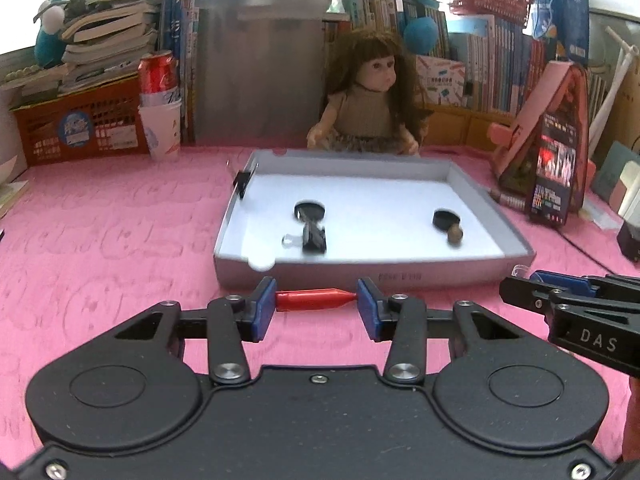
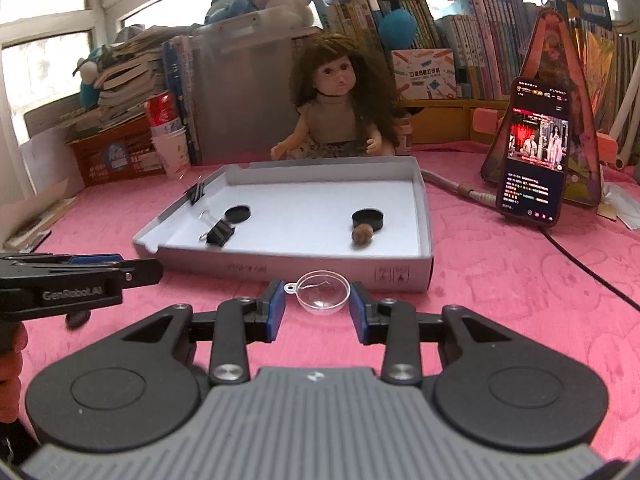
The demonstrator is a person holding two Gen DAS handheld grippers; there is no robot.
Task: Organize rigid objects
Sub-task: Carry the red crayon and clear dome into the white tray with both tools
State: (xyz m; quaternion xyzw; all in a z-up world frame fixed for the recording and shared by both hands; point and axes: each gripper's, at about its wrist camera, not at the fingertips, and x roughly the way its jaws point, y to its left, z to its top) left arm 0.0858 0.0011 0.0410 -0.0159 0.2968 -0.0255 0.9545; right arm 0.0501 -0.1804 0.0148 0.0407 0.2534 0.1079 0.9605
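"DAS" is printed in pale capitals on the black body of the right gripper [image 1: 520,288], right of the left fingers. "GenRobot.AI" is printed on the side of the left gripper [image 2: 156,274], left of the right fingers.

Two binder clips [image 2: 220,233], two black discs [image 2: 237,213]
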